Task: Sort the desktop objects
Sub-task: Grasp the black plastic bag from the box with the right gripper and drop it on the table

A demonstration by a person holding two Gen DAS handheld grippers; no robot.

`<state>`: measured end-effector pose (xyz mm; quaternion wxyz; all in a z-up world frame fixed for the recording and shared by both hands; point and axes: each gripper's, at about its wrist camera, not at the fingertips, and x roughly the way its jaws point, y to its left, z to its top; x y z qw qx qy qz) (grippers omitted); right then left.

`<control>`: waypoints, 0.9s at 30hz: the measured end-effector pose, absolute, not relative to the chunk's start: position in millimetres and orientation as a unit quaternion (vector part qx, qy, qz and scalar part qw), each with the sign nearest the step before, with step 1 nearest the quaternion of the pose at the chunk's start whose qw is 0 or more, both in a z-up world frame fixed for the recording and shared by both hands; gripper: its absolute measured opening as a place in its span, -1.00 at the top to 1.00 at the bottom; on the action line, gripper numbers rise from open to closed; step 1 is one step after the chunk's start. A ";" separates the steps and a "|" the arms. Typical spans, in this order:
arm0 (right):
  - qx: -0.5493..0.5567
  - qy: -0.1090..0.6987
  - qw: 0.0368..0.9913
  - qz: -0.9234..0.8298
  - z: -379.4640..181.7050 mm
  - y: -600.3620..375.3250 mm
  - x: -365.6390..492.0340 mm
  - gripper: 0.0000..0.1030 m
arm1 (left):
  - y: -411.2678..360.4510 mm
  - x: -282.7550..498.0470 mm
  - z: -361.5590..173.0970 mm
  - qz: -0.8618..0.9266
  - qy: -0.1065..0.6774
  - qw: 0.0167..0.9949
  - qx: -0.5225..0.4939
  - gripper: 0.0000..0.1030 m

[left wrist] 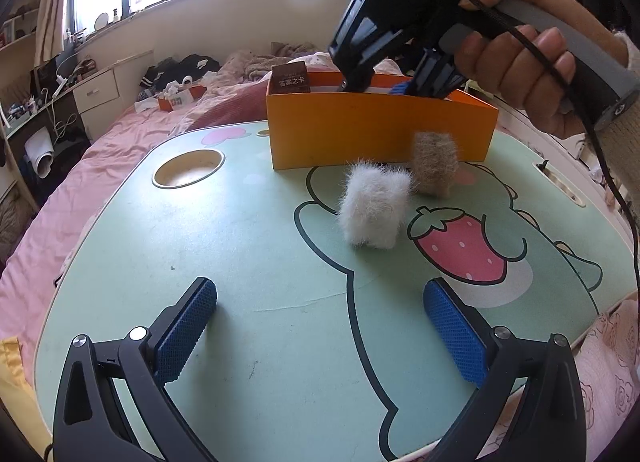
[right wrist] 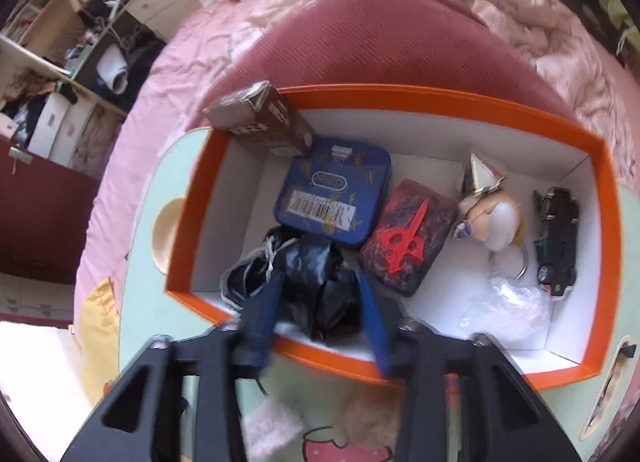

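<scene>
Left gripper (left wrist: 320,336) hovers over the green bench (left wrist: 248,246), jaws wide and empty. White fluffy block (left wrist: 374,208) and tan fluffy block (left wrist: 434,166) stand before the orange box (left wrist: 380,134). Right gripper (right wrist: 320,314), jaws narrowed, apparently pinches a black bag (right wrist: 316,282) inside the box.

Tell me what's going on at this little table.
A person holds a claw in each hand and is sorting small things into an orange box. The right claw reaches down into the box and appears shut on a crumpled black bag. The left claw hovers open and empty over the table. A white fluffy piece and a tan fluffy piece lie outside the box.
</scene>
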<state>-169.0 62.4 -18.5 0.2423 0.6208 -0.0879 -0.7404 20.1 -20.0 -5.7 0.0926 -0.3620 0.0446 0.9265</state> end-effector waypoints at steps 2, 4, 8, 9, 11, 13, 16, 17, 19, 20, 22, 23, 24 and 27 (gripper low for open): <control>0.619 -0.107 0.248 -0.738 -15.3 67.1 -167.1 0.60 | -20.0 19.6 -6.2 0.927 0.044 0.093 -0.361 -0.99; 0.591 -0.123 0.261 -0.754 3.6 75.9 -162.2 0.61 | -20.2 19.7 -6.2 0.927 0.044 0.093 -0.361 -0.99; 0.519 -0.137 0.271 -0.799 50.6 99.6 -143.3 0.61 | -20.1 19.6 -6.3 0.927 0.044 0.093 -0.361 -0.99; 0.506 -0.140 0.279 -0.804 61.1 105.2 -134.4 0.61 | -20.1 19.6 -6.3 0.927 0.044 0.093 -0.361 -0.99; 0.488 -0.140 0.294 -0.810 72.6 112.4 -114.7 0.61 | -19.9 19.6 -6.3 0.927 0.044 0.093 -0.361 -0.99; 0.480 -0.125 0.299 -0.815 74.5 113.7 -97.3 0.61 | -20.2 19.6 -6.4 0.927 0.044 0.093 -0.361 -0.99; 0.489 -0.108 0.288 -0.817 57.1 111.2 -78.3 0.61 | -20.3 19.7 -6.5 0.927 0.044 0.093 -0.361 -0.99; 0.493 -0.104 0.283 -0.816 49.7 107.9 -77.0 0.61 | -20.2 19.6 -6.5 0.927 0.045 0.093 -0.361 -0.99; 0.489 -0.102 0.274 -0.822 36.2 101.3 -71.5 0.59 | -20.3 19.7 -6.5 0.927 0.044 0.094 -0.361 -0.99; 0.482 -0.102 0.278 -0.824 32.7 102.2 -68.2 0.52 | -20.1 19.8 -6.6 0.927 0.044 0.094 -0.361 -0.99; 0.464 -0.104 0.279 -0.835 29.4 105.2 -62.0 0.43 | -20.3 19.7 -6.5 0.927 0.045 0.094 -0.361 -0.99; 0.453 -0.104 0.274 -0.842 30.3 107.7 -58.4 0.29 | -20.0 19.7 -6.5 0.927 0.045 0.094 -0.361 -0.99; 0.440 -0.103 0.267 -0.851 32.2 110.8 -52.9 0.12 | -20.2 19.7 -6.6 0.927 0.045 0.094 -0.361 -0.99; 0.406 -0.087 0.256 -0.873 35.4 121.2 -30.5 -0.04 | -20.2 19.6 -6.6 0.927 0.045 0.094 -0.361 -0.99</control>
